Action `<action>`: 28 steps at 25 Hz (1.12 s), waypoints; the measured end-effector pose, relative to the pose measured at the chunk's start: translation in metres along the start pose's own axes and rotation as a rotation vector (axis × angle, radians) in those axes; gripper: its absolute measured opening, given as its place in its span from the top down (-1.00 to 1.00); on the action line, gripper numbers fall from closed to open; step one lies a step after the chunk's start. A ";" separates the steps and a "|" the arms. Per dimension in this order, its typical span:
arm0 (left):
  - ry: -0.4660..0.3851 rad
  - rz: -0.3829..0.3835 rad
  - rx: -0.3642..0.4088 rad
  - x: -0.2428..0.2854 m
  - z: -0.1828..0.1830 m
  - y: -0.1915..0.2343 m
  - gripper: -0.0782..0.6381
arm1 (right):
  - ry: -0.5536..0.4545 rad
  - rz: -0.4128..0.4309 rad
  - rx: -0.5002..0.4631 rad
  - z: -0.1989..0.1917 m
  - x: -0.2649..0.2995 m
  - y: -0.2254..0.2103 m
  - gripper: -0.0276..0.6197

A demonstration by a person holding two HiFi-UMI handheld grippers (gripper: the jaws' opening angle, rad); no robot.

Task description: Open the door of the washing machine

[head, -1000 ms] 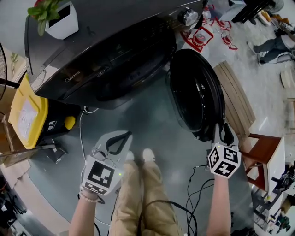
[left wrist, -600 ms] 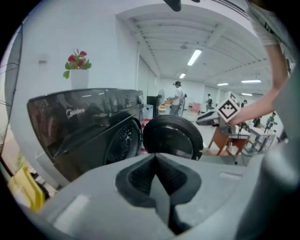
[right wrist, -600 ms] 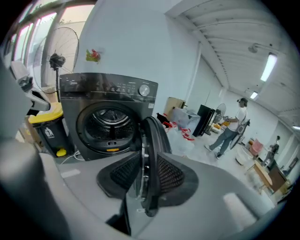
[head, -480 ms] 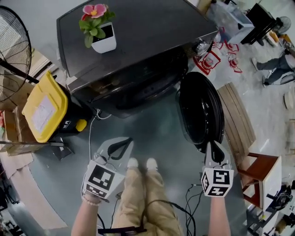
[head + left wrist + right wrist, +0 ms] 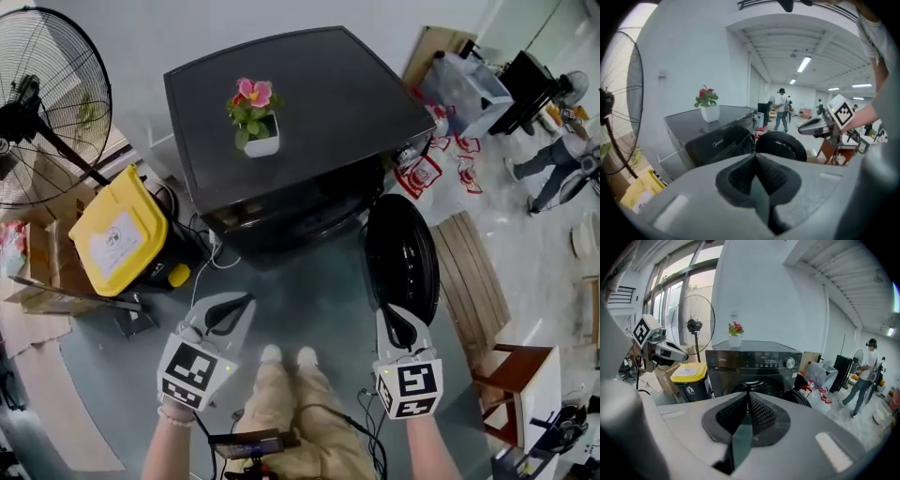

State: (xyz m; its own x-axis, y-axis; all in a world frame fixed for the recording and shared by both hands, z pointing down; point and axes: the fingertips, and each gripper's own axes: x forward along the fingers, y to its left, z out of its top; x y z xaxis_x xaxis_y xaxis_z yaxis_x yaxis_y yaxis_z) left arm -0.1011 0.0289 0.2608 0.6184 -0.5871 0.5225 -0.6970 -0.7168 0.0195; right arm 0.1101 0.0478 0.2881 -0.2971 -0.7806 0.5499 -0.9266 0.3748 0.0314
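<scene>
Two tools, left gripper (image 5: 241, 306) and right gripper (image 5: 392, 319), have jaws together, empty. One boxy black washer (image 5: 319, 103) stands ahead, its round glossy door (image 5: 401, 262) swung open rightward. One potted flower (image 5: 257, 139) sits on top.

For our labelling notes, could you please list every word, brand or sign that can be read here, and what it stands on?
"Midea": top left of the washing machine front, faint.
Print on the control panel: too small to read.
Label on the yellow bin lid: blurred, unreadable.
Print on the red-and-white sheets: too small to read.
</scene>
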 end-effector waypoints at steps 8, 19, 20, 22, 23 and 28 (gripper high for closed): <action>-0.064 0.077 0.009 -0.057 0.050 0.018 0.80 | -0.083 0.030 0.022 0.062 -0.023 0.020 0.90; -0.144 0.140 0.006 -0.109 0.084 0.031 0.80 | -0.172 0.075 -0.010 0.119 -0.043 0.051 0.91; -0.142 0.153 0.004 -0.113 0.084 0.033 0.80 | -0.183 0.077 -0.008 0.123 -0.045 0.053 0.90; -0.140 0.176 -0.005 -0.121 0.082 0.037 0.80 | -0.200 0.085 -0.005 0.132 -0.046 0.055 0.90; -0.141 0.184 -0.011 -0.124 0.082 0.038 0.80 | -0.206 0.089 -0.005 0.136 -0.046 0.056 0.90; -0.142 0.198 -0.030 -0.131 0.079 0.037 0.80 | -0.232 0.117 -0.017 0.148 -0.045 0.063 0.90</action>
State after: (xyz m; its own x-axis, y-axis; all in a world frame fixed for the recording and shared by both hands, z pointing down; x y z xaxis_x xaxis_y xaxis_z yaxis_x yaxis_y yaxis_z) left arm -0.1793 0.0500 0.1255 0.5123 -0.7634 0.3935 -0.8186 -0.5725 -0.0450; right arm 0.0310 0.0328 0.1417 -0.4488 -0.8247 0.3441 -0.8795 0.4759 -0.0063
